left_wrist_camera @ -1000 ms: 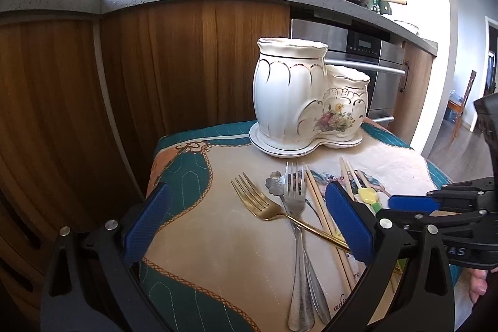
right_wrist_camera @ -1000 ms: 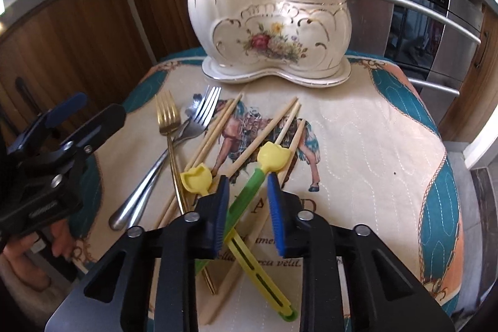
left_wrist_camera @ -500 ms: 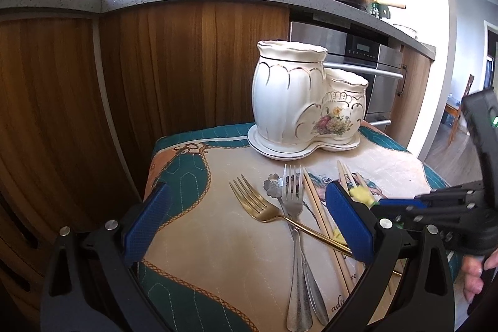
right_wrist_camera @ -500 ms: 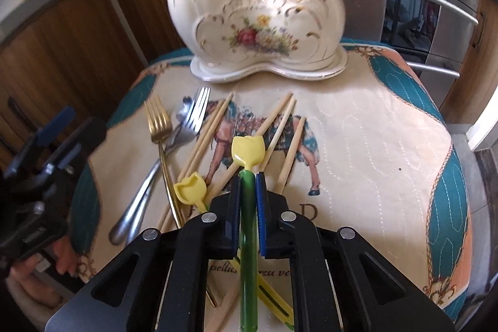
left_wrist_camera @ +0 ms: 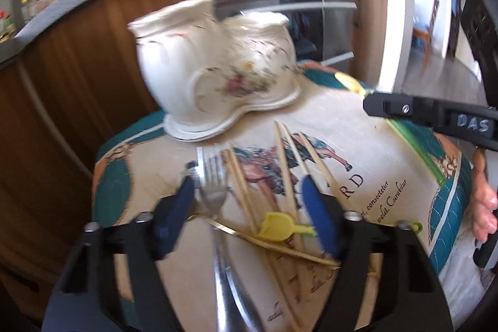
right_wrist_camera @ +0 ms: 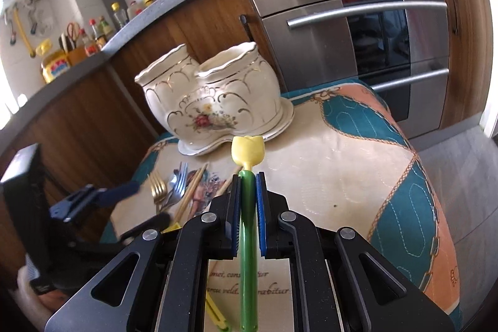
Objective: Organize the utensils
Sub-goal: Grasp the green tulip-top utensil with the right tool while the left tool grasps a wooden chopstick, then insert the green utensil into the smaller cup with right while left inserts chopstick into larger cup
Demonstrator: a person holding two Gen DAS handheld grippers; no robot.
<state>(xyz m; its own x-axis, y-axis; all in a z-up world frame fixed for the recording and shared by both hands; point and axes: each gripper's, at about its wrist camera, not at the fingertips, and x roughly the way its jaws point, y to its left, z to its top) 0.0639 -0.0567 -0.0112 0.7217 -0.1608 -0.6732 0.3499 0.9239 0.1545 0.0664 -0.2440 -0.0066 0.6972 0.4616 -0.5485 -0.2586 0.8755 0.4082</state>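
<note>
My right gripper (right_wrist_camera: pixel 248 185) is shut on a green-handled utensil with a yellow tulip head (right_wrist_camera: pixel 248 150) and holds it above the cloth, pointing at the white ceramic holder (right_wrist_camera: pixel 214 95). In the left wrist view the holder (left_wrist_camera: pixel 218 67) stands at the back; my left gripper (left_wrist_camera: pixel 249 192) is open, low over a silver fork (left_wrist_camera: pixel 211 176), a gold fork handle (left_wrist_camera: pixel 267 245), wooden chopsticks (left_wrist_camera: pixel 292 154) and a second yellow tulip utensil (left_wrist_camera: pixel 278 226). The right gripper (left_wrist_camera: pixel 367 101) with the lifted green utensil (left_wrist_camera: pixel 414 145) shows at the right.
The utensils lie on a small table with a teal, peach and cream cloth (right_wrist_camera: pixel 342 164). Wooden cabinets and a grey counter (right_wrist_camera: pixel 155 21) stand behind it, with a steel oven (right_wrist_camera: pixel 358 36) at the right. The other gripper (right_wrist_camera: pixel 93 198) shows at the left.
My right gripper has lifted the green tulip utensil off the cloth and raised it toward the holder. My left gripper has moved forward and down over the forks and chopsticks.
</note>
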